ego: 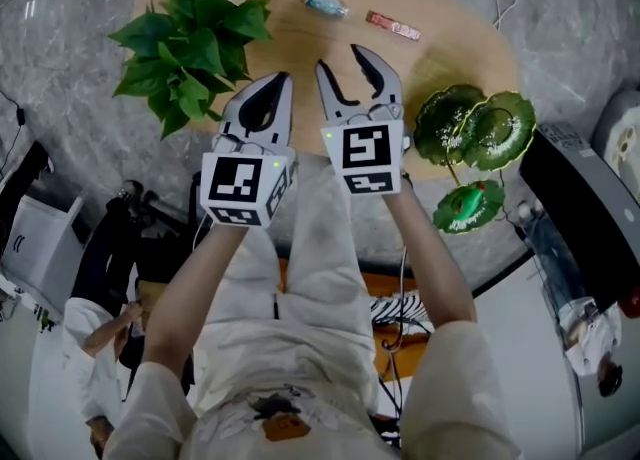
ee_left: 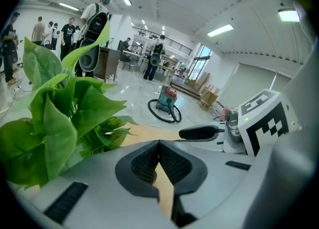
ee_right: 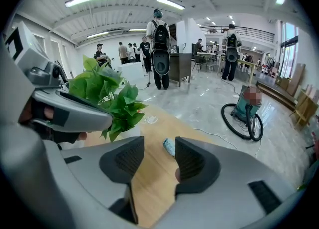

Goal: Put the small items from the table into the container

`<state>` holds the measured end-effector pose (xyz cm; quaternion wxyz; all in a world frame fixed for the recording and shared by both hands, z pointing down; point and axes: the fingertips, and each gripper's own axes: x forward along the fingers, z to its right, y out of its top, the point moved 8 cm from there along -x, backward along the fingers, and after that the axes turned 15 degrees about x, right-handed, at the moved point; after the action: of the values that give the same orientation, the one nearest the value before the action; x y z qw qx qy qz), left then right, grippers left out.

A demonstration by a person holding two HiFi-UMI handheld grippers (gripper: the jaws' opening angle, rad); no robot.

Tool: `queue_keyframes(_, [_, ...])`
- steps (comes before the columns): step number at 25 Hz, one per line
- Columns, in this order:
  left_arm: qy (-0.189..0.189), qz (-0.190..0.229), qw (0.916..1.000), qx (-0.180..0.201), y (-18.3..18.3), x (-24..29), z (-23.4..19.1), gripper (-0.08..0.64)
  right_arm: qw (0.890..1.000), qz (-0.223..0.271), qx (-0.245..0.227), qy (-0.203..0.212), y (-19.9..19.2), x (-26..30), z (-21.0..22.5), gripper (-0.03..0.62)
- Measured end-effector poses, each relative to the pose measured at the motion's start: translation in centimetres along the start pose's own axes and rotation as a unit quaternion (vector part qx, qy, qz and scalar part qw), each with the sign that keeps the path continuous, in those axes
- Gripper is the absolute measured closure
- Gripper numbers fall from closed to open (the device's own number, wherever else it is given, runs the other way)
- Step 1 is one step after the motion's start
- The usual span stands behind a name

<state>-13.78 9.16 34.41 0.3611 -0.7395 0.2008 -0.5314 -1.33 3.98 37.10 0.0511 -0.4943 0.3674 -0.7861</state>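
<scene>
The oval light-wood table (ego: 450,48) stretches ahead of both tongs. A leafy green potted plant (ego: 190,43) stands just left of the left gripper (ego: 281,78), whose jaws are together on nothing, and a green glazed leaf-shaped tiered dish (ego: 478,130), probably the container, stands just right of the right gripper (ego: 340,58), whose jaws are apart and empty. Straight beyond the right gripper's tips lies a small blue-and-white crinkled packet (ego: 327,3), with a slim red wrapped stick (ego: 392,25) ahead to its right. Both look light, soft and rather slippery, so pinch each gently across its narrow middle.
</scene>
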Motion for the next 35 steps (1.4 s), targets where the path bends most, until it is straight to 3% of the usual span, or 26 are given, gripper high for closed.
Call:
queue_keyframes(17, [0.026, -0.003, 0.9989, -0.040, -0.8, 2.5, 0.4, 0.560, 0.999, -0.027, -0.039, 0.019, -0.4, 4.1, 2.8, 0.382])
queue_keyframes(35, [0.036, -0.004, 0.9983, -0.045, -0.9, 3.9, 0.5, 0.560, 0.997, -0.058, -0.052, 0.021, -2.6, 8.8, 5.3, 0.362])
